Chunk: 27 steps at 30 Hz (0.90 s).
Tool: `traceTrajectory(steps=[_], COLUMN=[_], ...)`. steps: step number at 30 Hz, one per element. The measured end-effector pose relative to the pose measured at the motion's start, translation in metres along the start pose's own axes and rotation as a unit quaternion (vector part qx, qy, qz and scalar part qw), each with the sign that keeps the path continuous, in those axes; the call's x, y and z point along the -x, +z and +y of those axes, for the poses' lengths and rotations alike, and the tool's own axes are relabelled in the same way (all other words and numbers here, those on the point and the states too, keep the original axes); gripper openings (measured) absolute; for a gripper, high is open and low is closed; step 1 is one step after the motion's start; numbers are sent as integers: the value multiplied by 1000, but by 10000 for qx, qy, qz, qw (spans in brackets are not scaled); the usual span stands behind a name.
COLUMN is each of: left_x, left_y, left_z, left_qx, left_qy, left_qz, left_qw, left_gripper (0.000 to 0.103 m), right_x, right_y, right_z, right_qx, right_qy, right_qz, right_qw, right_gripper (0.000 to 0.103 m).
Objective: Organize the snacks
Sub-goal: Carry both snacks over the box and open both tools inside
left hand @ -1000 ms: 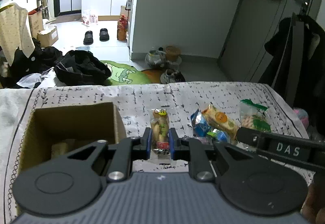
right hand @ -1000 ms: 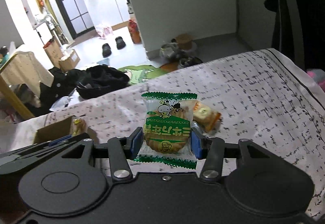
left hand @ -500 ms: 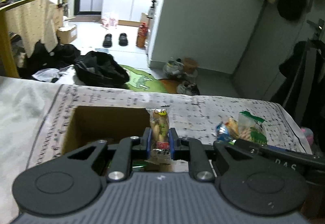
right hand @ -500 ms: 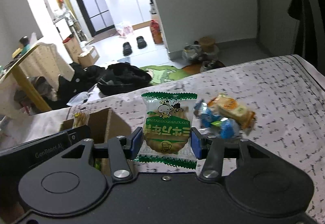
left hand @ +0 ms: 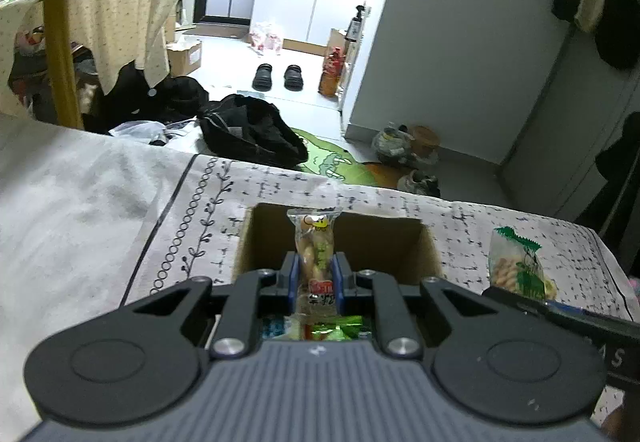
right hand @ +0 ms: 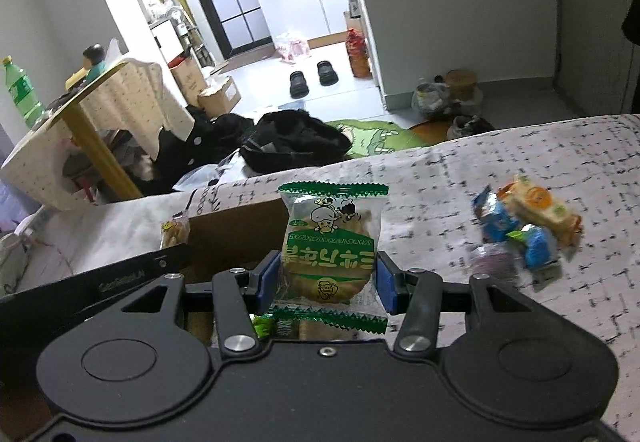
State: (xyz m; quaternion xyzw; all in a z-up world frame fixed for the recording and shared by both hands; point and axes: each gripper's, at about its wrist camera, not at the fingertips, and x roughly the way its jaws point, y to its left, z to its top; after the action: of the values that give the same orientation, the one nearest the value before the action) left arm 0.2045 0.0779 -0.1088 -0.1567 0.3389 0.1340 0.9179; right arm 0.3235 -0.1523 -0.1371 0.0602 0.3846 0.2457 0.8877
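Left gripper (left hand: 314, 278) jaws clamped narrow on slim snack packet (left hand: 316, 242), held upright over cardboard box (left hand: 430, 254) for release inside. Right gripper (right hand: 326, 278) jaws set wider, gripping flat green biscuit packet (right hand: 330, 238) by its 2 side edges, poised at box edge. Loose snack pile (right hand: 524, 226) waiting beyond on patterned cloth (right hand: 560, 145), well apart from box.

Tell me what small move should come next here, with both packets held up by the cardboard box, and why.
Probably open the left hand-held gripper and let its narrow snack packet drop. It is clamped on the packet directly over the open cardboard box, where other wrappers already lie. The right hand-held gripper, clamped on the green biscuit packet, appears to be only at the box's edge.
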Motion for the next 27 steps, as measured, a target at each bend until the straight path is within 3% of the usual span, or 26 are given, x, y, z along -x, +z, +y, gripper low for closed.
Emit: traceTrajectory(steps=[12,19,22,27], left_x=[-34,-30,-23,-8], left_y=[-5,-7,-7,-5], left_z=[13,22,28,36], left_qx=[226,471,533,537], left_qy=[-281,-435,-321,-176], left_qz=[253,148,90,-32], left_qw=[9990,9978,9980,9984], left_gripper=[17,22,28,49], right_x=[-25,-33,-37,-41], right_y=[3,4,3,4], right_z=[25,21,23,30], right_qx=[404,354,346,356], right_qy=[3,-79,-65,45], right_qz=[47,82,120,153], right_qw=[9992,9993,9993,9992], right_gripper=[48,48,48,49])
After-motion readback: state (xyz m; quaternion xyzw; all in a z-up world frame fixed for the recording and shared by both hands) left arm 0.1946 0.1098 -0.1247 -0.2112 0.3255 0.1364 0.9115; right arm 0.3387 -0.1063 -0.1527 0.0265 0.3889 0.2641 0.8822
